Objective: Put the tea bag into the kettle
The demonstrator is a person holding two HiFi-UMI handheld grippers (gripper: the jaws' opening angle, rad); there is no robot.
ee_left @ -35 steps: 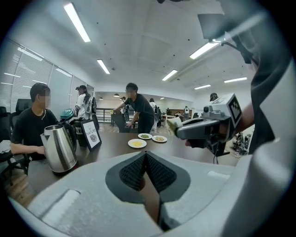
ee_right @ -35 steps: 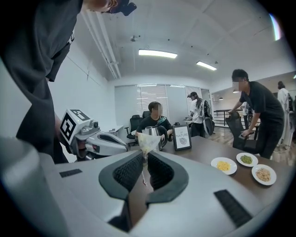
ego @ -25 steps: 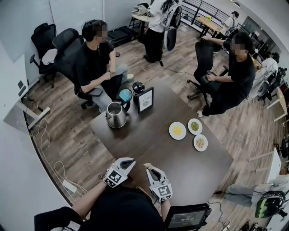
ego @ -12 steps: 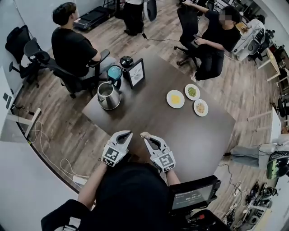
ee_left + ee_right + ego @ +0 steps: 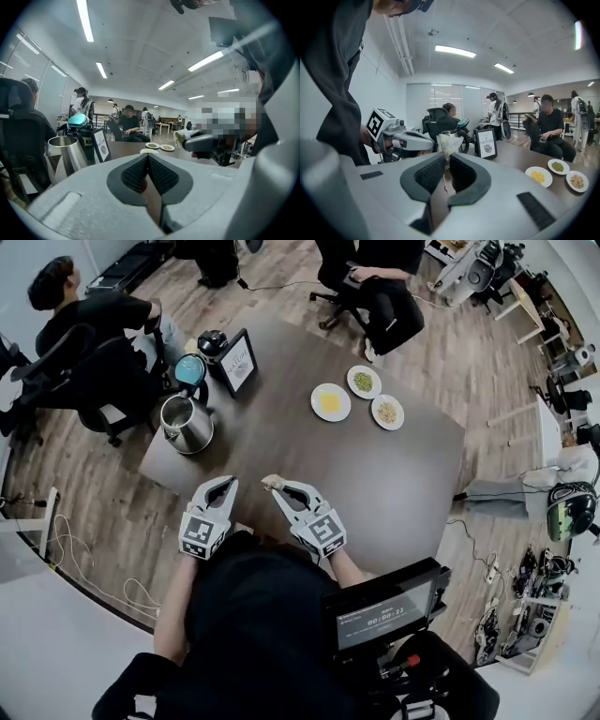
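Note:
A steel kettle (image 5: 186, 423) stands open-topped near the table's far left corner; it also shows as the kettle (image 5: 65, 154) in the left gripper view and the kettle (image 5: 453, 135) in the right one. My right gripper (image 5: 274, 486) is shut on a pale tea bag (image 5: 272, 481) above the table's near edge. The tea bag (image 5: 448, 143) sticks up between the jaws of the right gripper (image 5: 445, 161). My left gripper (image 5: 228, 483) hovers just left of it, shut and empty, and the pads of the left gripper (image 5: 147, 161) meet. Both grippers are well short of the kettle.
Three small plates of food (image 5: 330, 401) sit on the dark table (image 5: 394, 474) at the far right. A framed sign (image 5: 236, 362), a teal-topped item (image 5: 190, 369) and a black round object (image 5: 212, 341) stand behind the kettle. People sit on office chairs beyond the table.
The head view has swung, so the table sits further left and higher in frame. Both grippers keep their side-by-side pose at the near edge, and the tea bag stays in the right one.

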